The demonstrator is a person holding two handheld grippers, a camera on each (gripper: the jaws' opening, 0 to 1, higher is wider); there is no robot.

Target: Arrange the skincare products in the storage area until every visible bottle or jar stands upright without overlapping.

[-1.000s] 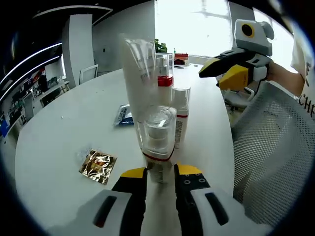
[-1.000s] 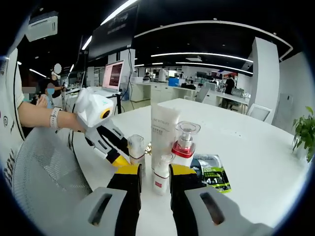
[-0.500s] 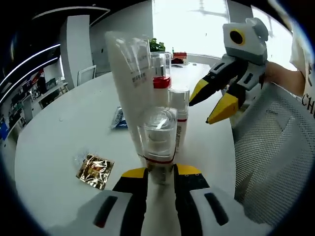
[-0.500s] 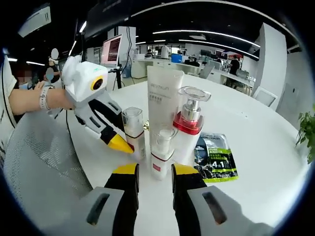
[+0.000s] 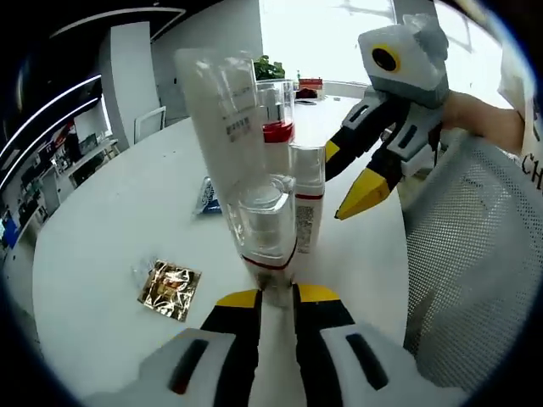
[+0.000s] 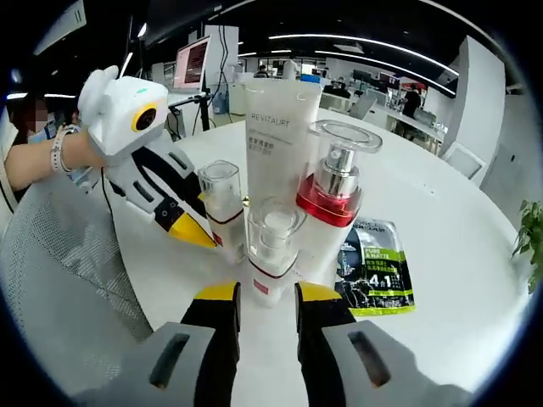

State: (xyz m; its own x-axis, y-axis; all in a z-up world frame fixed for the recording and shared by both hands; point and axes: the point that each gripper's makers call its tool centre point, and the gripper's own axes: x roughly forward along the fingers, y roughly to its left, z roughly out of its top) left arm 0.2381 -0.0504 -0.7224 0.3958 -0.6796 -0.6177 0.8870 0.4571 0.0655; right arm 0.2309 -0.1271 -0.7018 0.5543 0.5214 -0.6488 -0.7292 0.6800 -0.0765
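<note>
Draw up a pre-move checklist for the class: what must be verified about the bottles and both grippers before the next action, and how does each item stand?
1. White tube upright: ok.
2. Pump bottle with the red collar upright: ok.
3. Small clear-capped bottle between the right gripper jaws, gripped or not: cannot tell.
4. Left gripper closed on the bottle at its tips: cannot tell.
5. Bottles not overlapping: cannot tell, they stand tightly clustered.
6. Sachet and foil packet lie flat apart from the cluster: ok.

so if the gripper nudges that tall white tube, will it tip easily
Probably yes. The tube stands tall on a narrow cap end, so it looks top-heavy. It likely flexes when squeezed. The pump bottle and small bottles crowd around it, so a fall could knock them.
</note>
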